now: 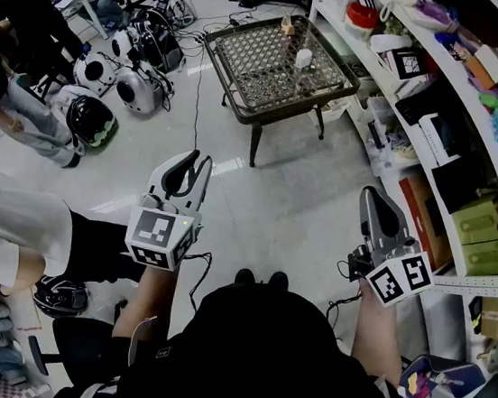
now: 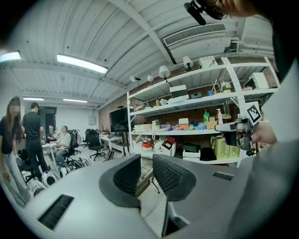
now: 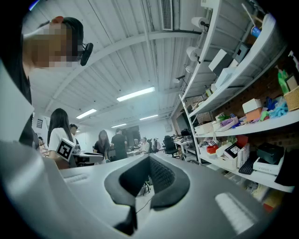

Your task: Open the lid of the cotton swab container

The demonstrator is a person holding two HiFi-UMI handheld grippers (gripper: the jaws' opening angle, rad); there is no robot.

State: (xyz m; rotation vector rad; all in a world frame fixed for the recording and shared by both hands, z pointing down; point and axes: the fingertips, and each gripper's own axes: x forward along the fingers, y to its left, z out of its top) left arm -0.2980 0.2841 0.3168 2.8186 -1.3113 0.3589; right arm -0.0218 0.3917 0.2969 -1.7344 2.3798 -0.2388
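A small white cotton swab container (image 1: 303, 58) stands on a black mesh-top table (image 1: 246, 84) across the floor, far ahead of both grippers. My left gripper (image 1: 193, 166) is held up in the air, shut, with nothing between its jaws. My right gripper (image 1: 370, 200) is also raised and shut on nothing. In the left gripper view the jaws (image 2: 146, 161) point toward the shelves, and the right gripper (image 2: 233, 131) shows at the right. The right gripper view has its jaws (image 3: 149, 161) closed together, and the left gripper's marker cube (image 3: 65, 149) shows at the left.
A tall white shelf unit (image 1: 440, 128) full of boxes runs along the right. Helmets and round devices (image 1: 124, 77) lie on the floor at the left, near several people (image 1: 17, 26). A small object (image 1: 288, 28) sits at the table's far edge. Cables (image 1: 196, 114) cross the floor.
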